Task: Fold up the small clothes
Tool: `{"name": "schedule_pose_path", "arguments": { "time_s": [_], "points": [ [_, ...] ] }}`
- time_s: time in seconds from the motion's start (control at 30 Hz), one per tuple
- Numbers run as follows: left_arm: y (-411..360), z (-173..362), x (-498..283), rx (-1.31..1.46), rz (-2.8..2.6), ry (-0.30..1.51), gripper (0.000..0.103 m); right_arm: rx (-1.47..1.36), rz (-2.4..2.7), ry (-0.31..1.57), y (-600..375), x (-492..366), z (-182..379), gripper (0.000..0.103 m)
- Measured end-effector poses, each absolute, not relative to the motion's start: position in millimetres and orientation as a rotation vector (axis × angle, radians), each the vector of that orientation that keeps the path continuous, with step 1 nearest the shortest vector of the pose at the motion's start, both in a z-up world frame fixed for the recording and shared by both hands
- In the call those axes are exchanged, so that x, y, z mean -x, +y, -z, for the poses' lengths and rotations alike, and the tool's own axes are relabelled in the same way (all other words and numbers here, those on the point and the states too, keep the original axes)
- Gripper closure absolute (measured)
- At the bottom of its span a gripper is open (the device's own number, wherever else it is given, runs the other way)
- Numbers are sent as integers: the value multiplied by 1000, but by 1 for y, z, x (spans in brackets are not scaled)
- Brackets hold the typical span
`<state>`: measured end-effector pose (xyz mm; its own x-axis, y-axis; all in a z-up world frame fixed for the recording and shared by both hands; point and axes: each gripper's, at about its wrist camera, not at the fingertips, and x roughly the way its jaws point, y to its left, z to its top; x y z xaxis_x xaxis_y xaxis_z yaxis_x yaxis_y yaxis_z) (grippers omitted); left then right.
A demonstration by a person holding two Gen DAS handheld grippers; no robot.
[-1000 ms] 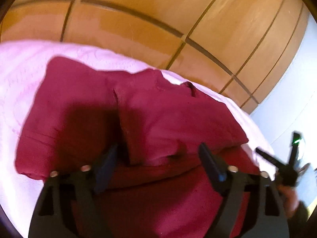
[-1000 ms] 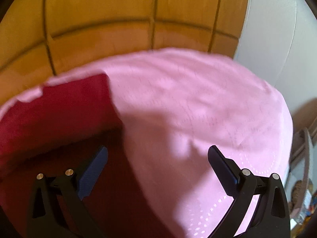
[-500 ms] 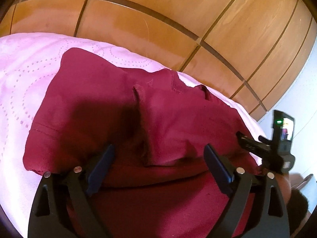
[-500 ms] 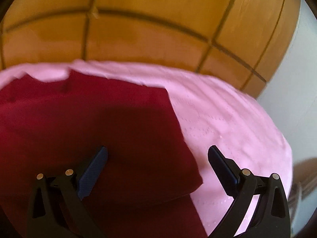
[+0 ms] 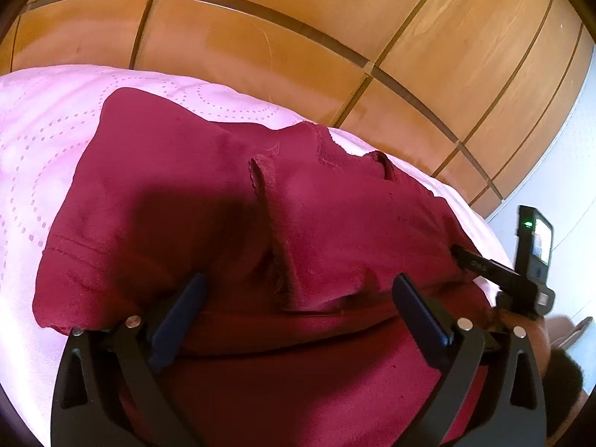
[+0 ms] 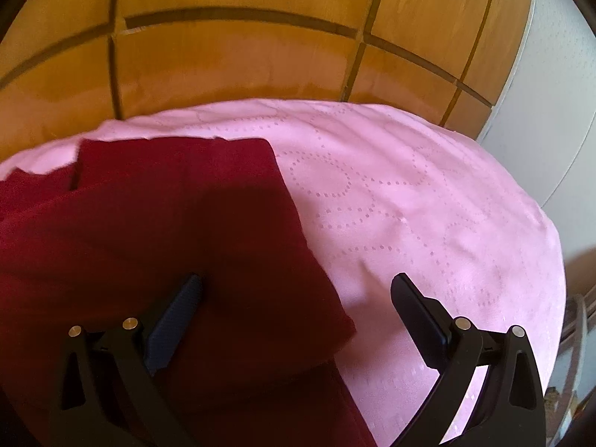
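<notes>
Maroon garment (image 5: 208, 201) beneath left tool (image 5: 298, 298)

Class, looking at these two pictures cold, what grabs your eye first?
A dark red garment, partly folded, sprawls across a pink bedspread. Behind the bed rises a wall of orange wooden panels. Low in each picture, an open black gripper, left and right, hovers over the cloth.

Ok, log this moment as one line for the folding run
garment: dark red, folded over, on pink bedspread | left gripper: open, just widened, nothing gripped | right gripper: open over garment's edge
</notes>
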<state>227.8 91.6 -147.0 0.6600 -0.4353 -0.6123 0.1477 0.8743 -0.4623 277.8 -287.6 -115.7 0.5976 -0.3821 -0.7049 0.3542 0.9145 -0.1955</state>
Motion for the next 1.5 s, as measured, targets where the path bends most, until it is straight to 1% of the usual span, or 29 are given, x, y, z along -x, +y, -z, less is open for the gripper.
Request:
{"name": "schedule_pose_path", "arguments": {
  "time_s": [0.17,0.4,0.53,0.67,0.73,0.9,1.0,1.27,1.5],
  "points": [
    [90,146,-227,387,336,788,3,81,326,812,-264,-238,107,4],
    [80,138,-220,312,283,812,3,77,238,863,-249,-197,124,3],
    [78,128,-192,279,245,800,3,-25,187,892,-256,-189,129,3],
    [89,136,-160,361,247,856,3,-80,142,896,-258,-181,130,3],
    [96,138,-139,365,229,847,3,-86,117,900,-259,-178,130,3],
    [99,130,-99,239,181,802,2,-41,12,905,-259,-156,129,3],
    [102,138,-86,158,122,843,2,0,-28,903,-257,-141,128,3],
    [122,141,-68,255,191,825,2,2,-105,884,-269,-111,121,3],
    [139,137,-61,384,330,887,2,46,-180,897,-286,-82,115,3]
  ]
}}
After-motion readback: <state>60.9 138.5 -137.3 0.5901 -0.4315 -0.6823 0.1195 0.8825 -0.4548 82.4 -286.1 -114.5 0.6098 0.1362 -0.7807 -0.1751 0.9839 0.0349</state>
